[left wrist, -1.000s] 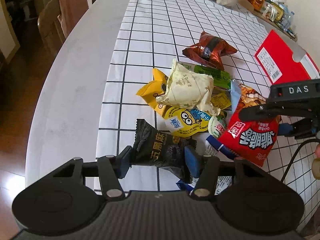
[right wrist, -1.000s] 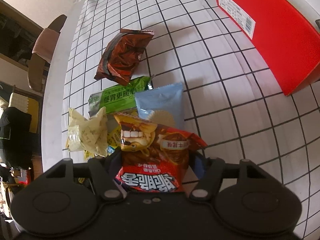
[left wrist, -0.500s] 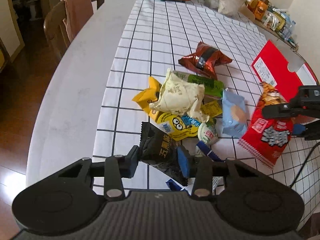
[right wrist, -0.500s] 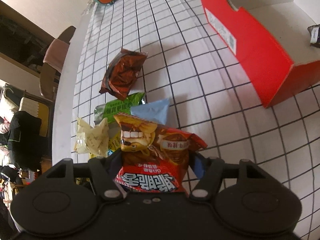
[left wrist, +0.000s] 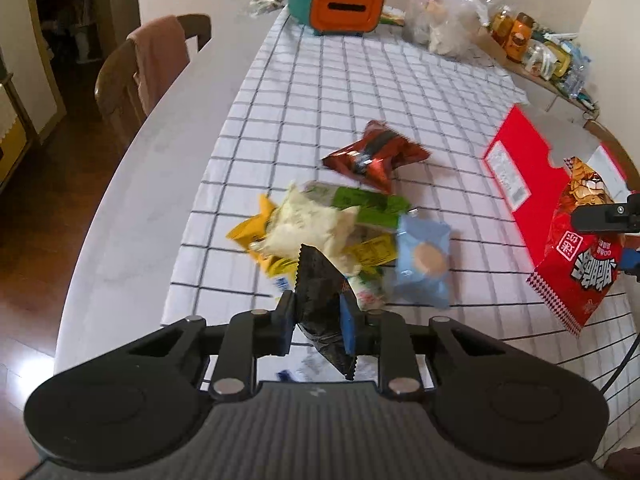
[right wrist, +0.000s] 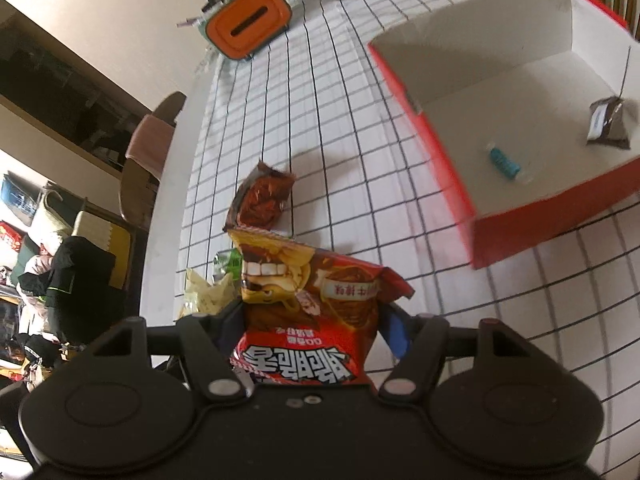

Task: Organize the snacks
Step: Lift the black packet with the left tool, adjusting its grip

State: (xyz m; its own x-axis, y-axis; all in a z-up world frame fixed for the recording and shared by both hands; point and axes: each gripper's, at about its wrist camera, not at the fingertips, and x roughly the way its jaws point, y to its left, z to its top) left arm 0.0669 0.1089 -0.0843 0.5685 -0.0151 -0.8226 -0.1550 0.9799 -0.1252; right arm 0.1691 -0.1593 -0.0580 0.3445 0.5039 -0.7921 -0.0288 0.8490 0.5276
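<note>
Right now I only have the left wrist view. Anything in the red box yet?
Observer: Yes. The red box holds a dark brown packet near one corner.
Operator: Anything else inside?
Observer: A small teal item lies on the white floor, apart from the packet.
Operator: Right grip okay?
Observer: The right gripper has the red chip bag clamped between both fingers, not yet over the box.

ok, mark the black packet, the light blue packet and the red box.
black packet (left wrist: 320,300), left wrist view, middle of wrapper.
light blue packet (left wrist: 424,262), left wrist view, printed biscuit.
red box (right wrist: 448,160), right wrist view, near side wall.
</note>
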